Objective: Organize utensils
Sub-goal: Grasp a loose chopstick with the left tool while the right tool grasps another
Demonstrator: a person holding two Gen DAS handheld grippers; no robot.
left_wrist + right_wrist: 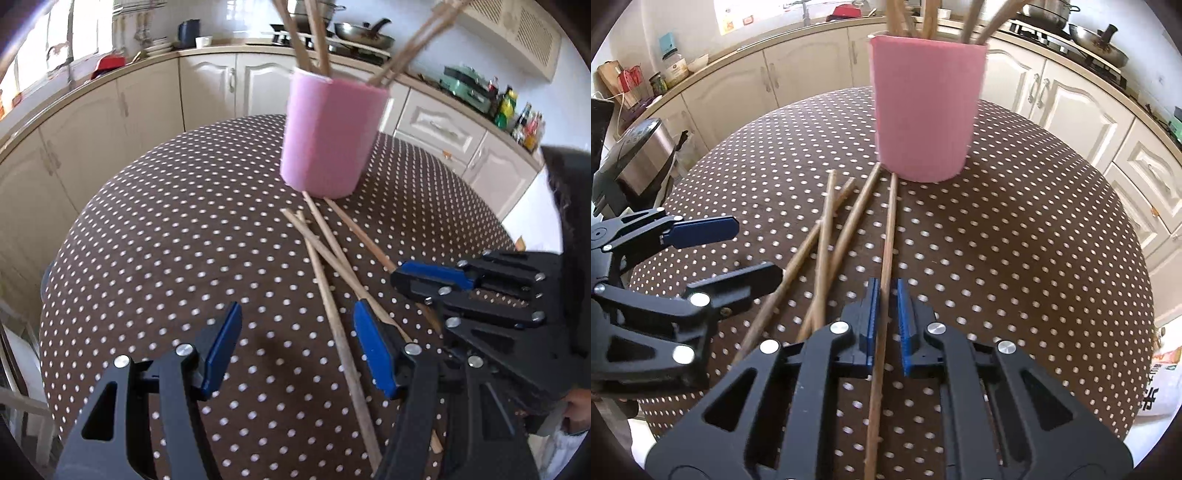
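Now right gripper point(888, 314) jaws clamped on one chopstick point(886, 240) lying on dotted surface point(1015, 240) before pink cup point(925, 118). Left gripper point(295, 354) jaws apart, empty, beside three loose chopsticks point(325, 251).

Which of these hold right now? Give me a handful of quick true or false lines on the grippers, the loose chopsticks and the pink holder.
1. The right gripper has one wooden chopstick between its blue pads. True.
2. The left gripper is clamped on a chopstick. False: its jaws stand open over the brown polka-dot tablecloth, gripping nothing.
3. The pink cylindrical holder stands upright with chopsticks in it. True.
4. Every chopstick is already in the holder. False: four lie on the cloth.
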